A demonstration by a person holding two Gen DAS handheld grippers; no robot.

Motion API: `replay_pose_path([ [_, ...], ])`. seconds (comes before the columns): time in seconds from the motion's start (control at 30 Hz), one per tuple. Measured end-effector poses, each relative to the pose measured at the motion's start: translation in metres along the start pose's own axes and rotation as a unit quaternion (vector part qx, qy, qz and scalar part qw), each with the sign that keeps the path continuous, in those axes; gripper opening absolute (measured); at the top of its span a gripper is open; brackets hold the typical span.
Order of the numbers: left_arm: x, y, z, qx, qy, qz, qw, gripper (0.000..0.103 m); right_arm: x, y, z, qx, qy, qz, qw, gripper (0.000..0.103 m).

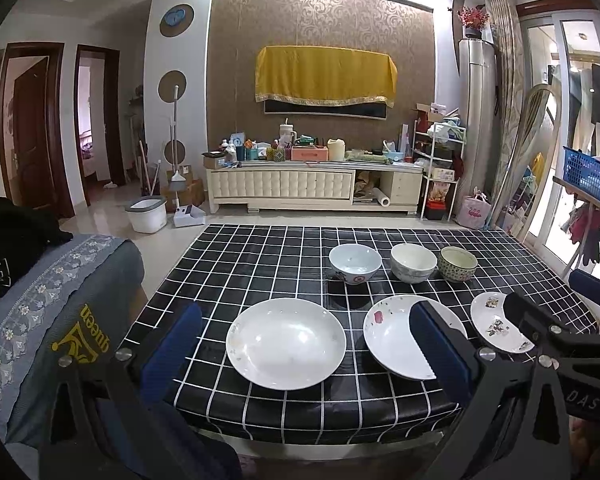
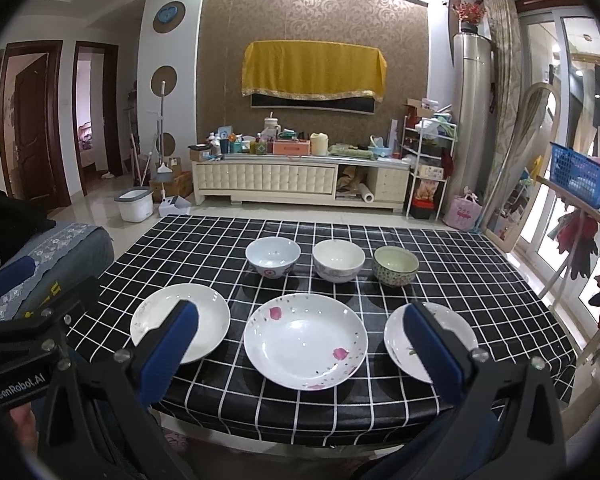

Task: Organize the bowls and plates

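Both grippers, left gripper (image 1: pixel 304 354) and right gripper (image 2: pixel 300 350), are hovering wide and empty before untouched plates (image 2: pixel 305 340), likely needing stacking first.

The left tool (image 1: pixel 306 340), a black-framed two-finger device with blue rubber pads, hangs with its jaws spread wide and nothing between them; in its own view one blue pad (image 1: pixel 172 350) rises from 7 o'clock and the other from 5 o'clock. The right tool (image 2: pixel 302 340), of the same black frame and blue padding, is likewise spread wide and empty, its pads (image 2: pixel 168 346) standing at 7 and 5 o'clock. Each tool shows in the other's view: the right one's black arm at 4 o'clock in the left view, the left one's lettered black body at 8 o'clock in the right view.
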State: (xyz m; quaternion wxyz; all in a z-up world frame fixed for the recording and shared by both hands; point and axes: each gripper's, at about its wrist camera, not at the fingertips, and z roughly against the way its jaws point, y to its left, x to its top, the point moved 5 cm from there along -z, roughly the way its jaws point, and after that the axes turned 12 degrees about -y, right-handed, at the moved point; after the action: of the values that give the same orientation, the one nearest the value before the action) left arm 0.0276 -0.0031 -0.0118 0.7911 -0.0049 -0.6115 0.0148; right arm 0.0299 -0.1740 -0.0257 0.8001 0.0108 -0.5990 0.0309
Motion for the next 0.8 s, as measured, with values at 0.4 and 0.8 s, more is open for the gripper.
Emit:
replay_pose_path([
  [0.4,0.007,0.001,-0.005,-0.009,-0.008,-0.008,0.9999,0.103,0.006,0.002,-0.007,-0.011,0.000,0.007,1.000,0.103],
  [0.8,0.032,0.017,-0.040,-0.012,-0.026,-0.015,0.9995,0.103,0.031,0.020,-0.047,0.014,-0.005,0.019,1.000,0.103],
])
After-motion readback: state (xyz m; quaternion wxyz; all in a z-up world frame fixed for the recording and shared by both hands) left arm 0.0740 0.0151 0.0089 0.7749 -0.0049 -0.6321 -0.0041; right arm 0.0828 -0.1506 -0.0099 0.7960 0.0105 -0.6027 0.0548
